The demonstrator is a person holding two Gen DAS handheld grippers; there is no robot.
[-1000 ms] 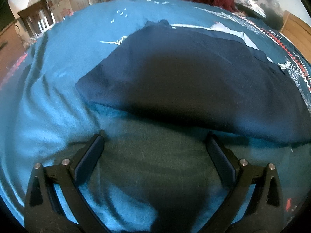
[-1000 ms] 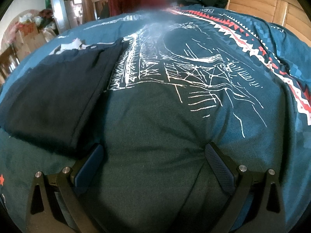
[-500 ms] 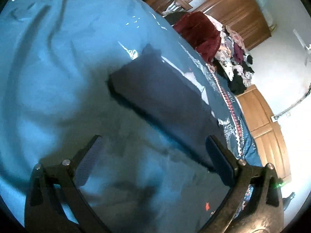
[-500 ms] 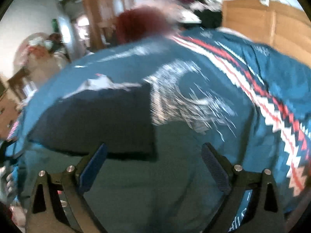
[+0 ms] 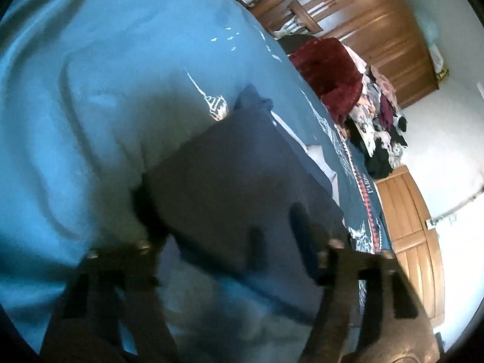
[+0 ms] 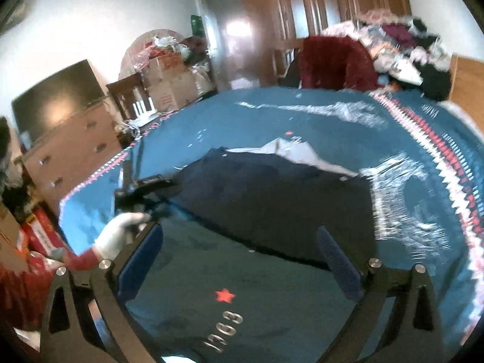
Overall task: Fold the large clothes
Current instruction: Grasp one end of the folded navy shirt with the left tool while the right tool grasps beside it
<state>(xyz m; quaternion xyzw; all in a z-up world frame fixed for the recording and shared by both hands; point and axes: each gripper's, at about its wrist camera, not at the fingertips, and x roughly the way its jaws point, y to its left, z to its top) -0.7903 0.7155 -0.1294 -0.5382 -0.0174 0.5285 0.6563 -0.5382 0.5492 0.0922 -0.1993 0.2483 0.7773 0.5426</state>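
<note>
Little can be read. On the teal bedspread (image 6: 272, 302), near the lower edge of the right wrist view, pale characters appear upside down — roughly "1968" or "1969", not certain — just below a small red star (image 6: 224, 295). Lettering elsewhere is too blurred.

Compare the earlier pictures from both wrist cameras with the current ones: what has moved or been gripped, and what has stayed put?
Both grippers have lifted and swung, so the room now shows behind the bed. The left gripper now reaches the near corner of the folded navy garment; the right gripper has pulled back, open and empty. Blur hides the left jaws. The garment and the teal bedspread have not moved.
</note>
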